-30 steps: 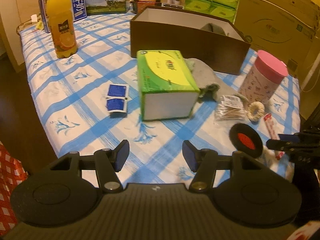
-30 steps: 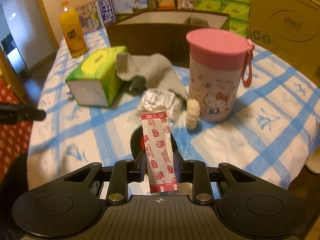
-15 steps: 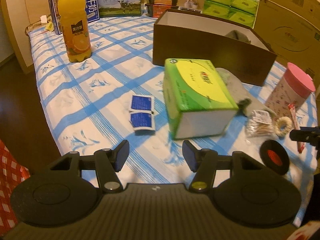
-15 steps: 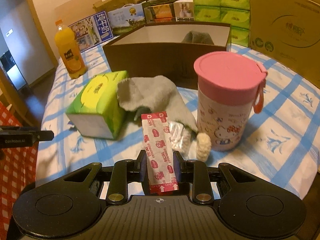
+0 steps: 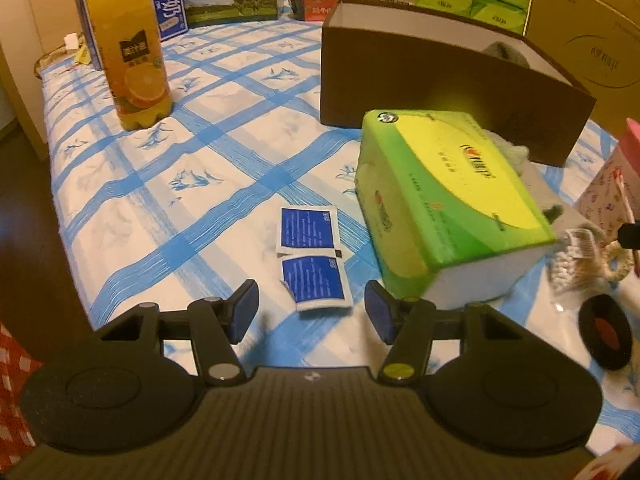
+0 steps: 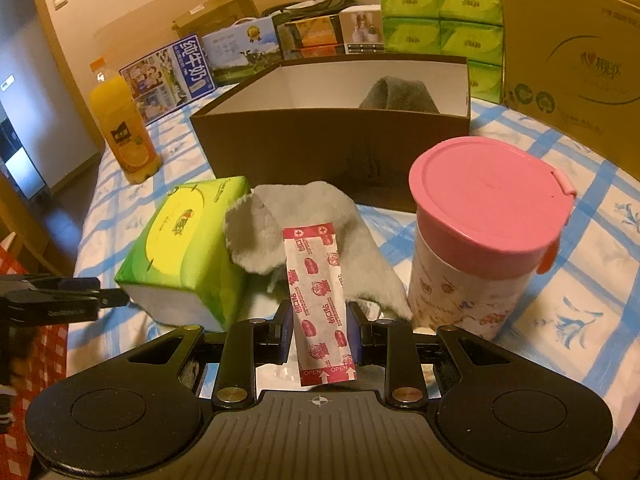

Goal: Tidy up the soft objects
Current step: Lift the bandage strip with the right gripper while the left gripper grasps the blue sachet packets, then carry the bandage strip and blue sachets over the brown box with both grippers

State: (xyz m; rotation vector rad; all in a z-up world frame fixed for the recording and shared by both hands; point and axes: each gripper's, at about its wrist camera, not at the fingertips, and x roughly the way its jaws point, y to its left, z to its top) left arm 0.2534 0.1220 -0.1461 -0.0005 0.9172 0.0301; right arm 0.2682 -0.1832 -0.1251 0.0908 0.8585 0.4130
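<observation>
My right gripper (image 6: 319, 330) is shut on a red-and-white bandage strip (image 6: 316, 280) that stands upright between its pads. Beyond it lie a grey cloth (image 6: 320, 232), a green tissue pack (image 6: 184, 244) and a brown box (image 6: 328, 148) with another grey cloth (image 6: 396, 96) inside. My left gripper (image 5: 311, 312) is open, with nothing between its fingers, just above two blue sachets (image 5: 310, 256) on the checked tablecloth. The green tissue pack (image 5: 448, 200) lies right of those sachets. The brown box (image 5: 432, 80) stands behind it.
A pink-lidded cup (image 6: 480, 240) stands right of the grey cloth. An orange juice bottle (image 5: 128, 44) is at far left. A black disc (image 5: 606, 336), a cream ring (image 5: 618, 262) and a swab bag (image 5: 572, 256) lie at right. Cartons and boxes line the back edge.
My left gripper has moved left and lower toward the blue sachets, which now sit just ahead of its fingers. My right gripper has carried the bandage strip forward toward the box.
</observation>
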